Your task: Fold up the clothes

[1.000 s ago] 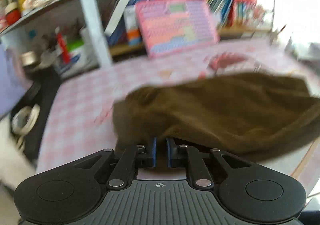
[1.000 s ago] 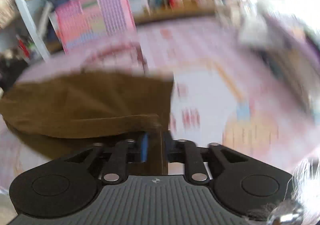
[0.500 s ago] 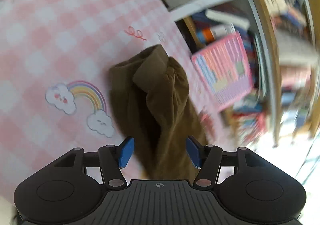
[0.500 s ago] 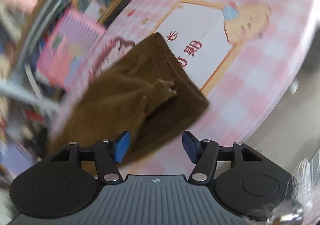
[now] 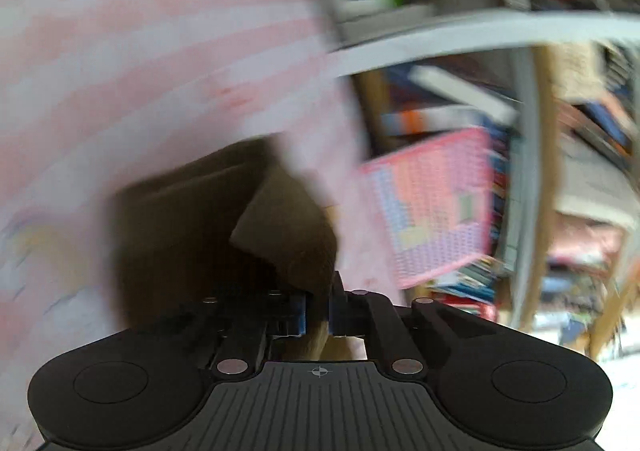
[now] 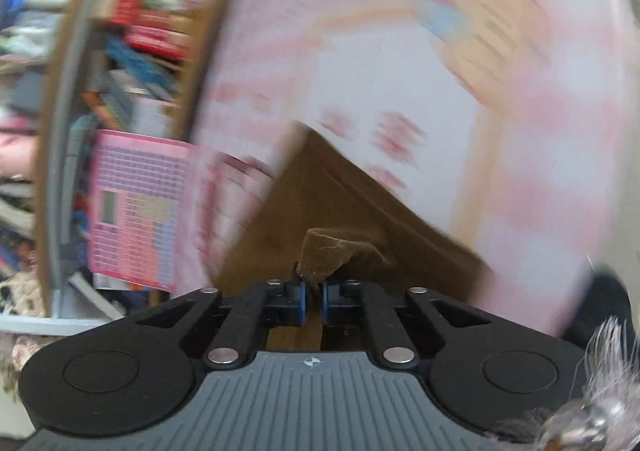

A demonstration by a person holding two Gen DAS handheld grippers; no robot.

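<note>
1. I am looking along both handheld grippers at a brown, soft, fleece-like garment [image 5: 188, 219] lying on a surface covered with a pink-and-white checked cloth printed with cartoon pictures [image 6: 520, 155]. Both views are heavily blurred by motion.

2. My left gripper [image 5: 317, 317] has its jaws pressed nearly together, pinching a raised flap of the brown garment that stands up just ahead of the blue pads.

3. My right gripper [image 6: 314, 301] is likewise closed to a narrow gap, with a small tuft of the same brown fabric caught between its pads. Beyond it the garment spreads out as a flat wedge pointing away from me.

4. Behind the surface I see a shelf unit with a white frame [image 5: 460, 39], holding books and a pink gridded board [image 6: 136, 207] propped upright.

5. I judge that both grippers are carrying an edge of the garment for a fold; how many folds it already has, the blur does not let me tell.

6. To do this well, I would keep both pinches firm and at matching height so the held edge stays straight and taut between them.

7. I would move the two hands together, at the same pace, so the fabric does not twist.

8. I would lay the edge down squarely on the layer beneath, and let go only once it rests flat.
</note>
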